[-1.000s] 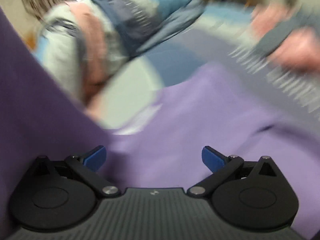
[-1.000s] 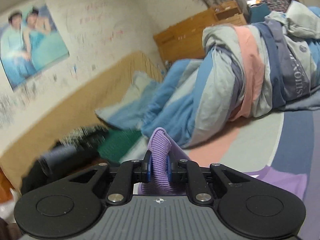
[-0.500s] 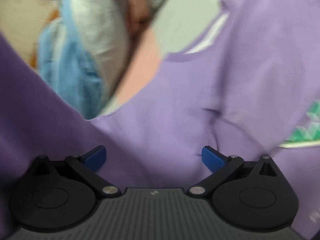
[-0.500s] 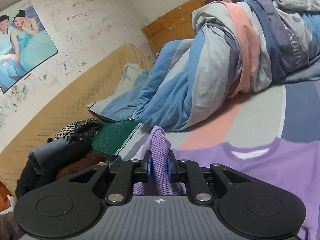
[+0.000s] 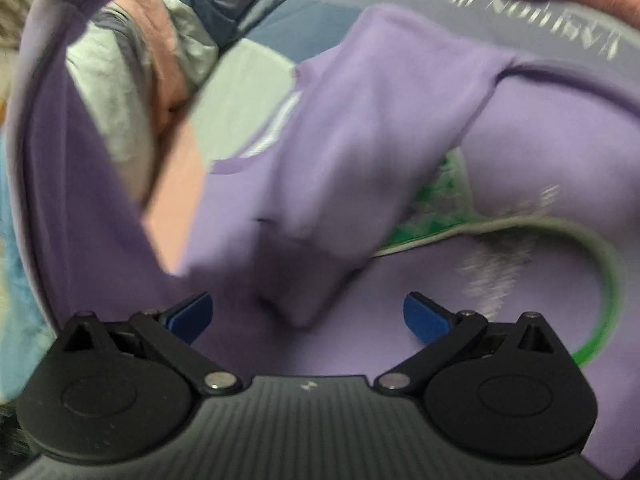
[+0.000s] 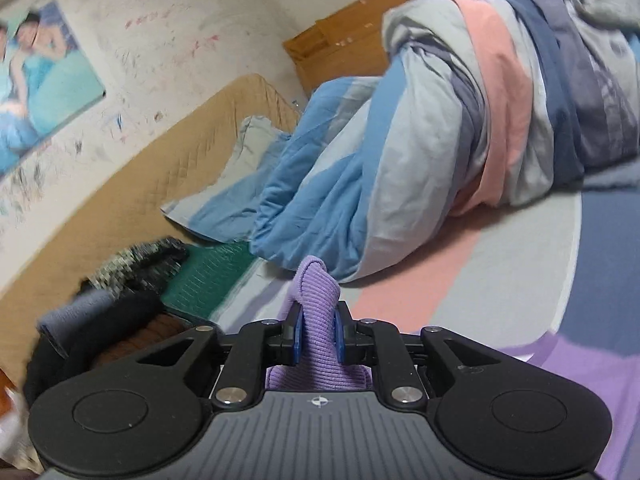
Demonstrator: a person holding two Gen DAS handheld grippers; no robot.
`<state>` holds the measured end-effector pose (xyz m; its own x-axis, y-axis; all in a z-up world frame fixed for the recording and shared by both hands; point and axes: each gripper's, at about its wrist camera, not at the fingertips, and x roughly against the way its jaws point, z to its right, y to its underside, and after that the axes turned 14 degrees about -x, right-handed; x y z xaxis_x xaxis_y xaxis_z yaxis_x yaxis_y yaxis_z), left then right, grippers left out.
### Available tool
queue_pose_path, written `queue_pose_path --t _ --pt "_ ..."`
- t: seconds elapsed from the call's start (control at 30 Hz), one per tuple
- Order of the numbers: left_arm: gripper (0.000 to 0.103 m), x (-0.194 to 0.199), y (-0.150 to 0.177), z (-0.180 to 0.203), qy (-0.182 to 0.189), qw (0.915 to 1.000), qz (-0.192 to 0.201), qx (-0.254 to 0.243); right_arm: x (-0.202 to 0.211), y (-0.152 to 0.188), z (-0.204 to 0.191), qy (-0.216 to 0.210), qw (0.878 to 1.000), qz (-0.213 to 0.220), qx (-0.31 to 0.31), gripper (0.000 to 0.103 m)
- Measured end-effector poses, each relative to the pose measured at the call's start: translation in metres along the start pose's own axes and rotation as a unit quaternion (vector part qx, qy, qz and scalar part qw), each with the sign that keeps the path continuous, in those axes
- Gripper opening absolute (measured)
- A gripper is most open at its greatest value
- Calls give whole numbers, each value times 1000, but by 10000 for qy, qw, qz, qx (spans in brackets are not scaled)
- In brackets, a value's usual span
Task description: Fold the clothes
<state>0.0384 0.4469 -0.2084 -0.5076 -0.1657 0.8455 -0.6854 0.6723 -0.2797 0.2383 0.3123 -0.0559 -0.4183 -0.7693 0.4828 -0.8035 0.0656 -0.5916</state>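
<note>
Evidently soft and limp, the purple sweatshirt [image 5: 540, 140] hangs by its ribbed cuff [image 6: 317, 312] in the clamped right tongs [image 6: 317, 338]; the left tongs [image 5: 308, 316] gape above it.

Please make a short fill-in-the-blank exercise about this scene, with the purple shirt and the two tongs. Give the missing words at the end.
1. The right tongs are shut on a ribbed fold of the ______ shirt.
2. The left tongs stand ______, with nothing pressed between the blue pads.
3. The shirt's printed design is mostly ______ in colour.
4. Beyond the right tongs, a bunched quilt lies on the ______.

Missing words: purple; open; green; bed
</note>
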Motion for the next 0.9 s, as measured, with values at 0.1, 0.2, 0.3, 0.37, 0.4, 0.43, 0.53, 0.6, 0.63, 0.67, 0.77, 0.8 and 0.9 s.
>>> queue_pose_path --t 0.1,0.2,0.3,0.37,0.4,0.43,0.53,0.6,0.63,0.67,0.77,0.8,0.9 --pt "103 22 -3 4 959 9922 483 636 4 5 20 478 9987 -148 14 15" --pt "103 44 0 3 1735 9734 1010 1107 4 20 76 1464 9866 -435 -570 15" --pt "103 47 5 -3 1882 9633 1218 1475 0 44 133 2512 9610 -695 -927 15" --pt "103 36 11 -19 1793 9569 1193 1946 1 59 150 2590 9567 -749 -1100 15" --pt "103 29 16 -30 1739 9508 1168 2284 2 66 158 2623 9547 -768 -1180 15" --pt "103 21 21 -42 1697 9426 1161 2632 6 69 157 2573 9571 -646 -1167 15" --pt "103 -5 38 -75 1628 9116 1235 3566 18 78 149 2425 9638 -288 -1066 15" --pt "103 -24 43 -88 1572 9019 1203 3839 19 79 146 2446 9653 -167 -904 19" --pt "103 -32 42 -92 1528 9025 1160 3856 18 78 146 2483 9652 -131 -814 21" --pt "103 -40 40 -93 1429 9081 981 3813 18 78 146 2527 9648 -94 -726 28" --pt "103 -70 36 -92 878 9292 31 3591 25 78 151 3030 9510 89 -600 48" --pt "103 -78 39 -92 718 9305 -205 3585 31 80 152 3174 9462 200 -598 46" --pt "103 -84 55 -97 913 9133 -167 3965 51 90 150 3600 9307 491 -431 46"
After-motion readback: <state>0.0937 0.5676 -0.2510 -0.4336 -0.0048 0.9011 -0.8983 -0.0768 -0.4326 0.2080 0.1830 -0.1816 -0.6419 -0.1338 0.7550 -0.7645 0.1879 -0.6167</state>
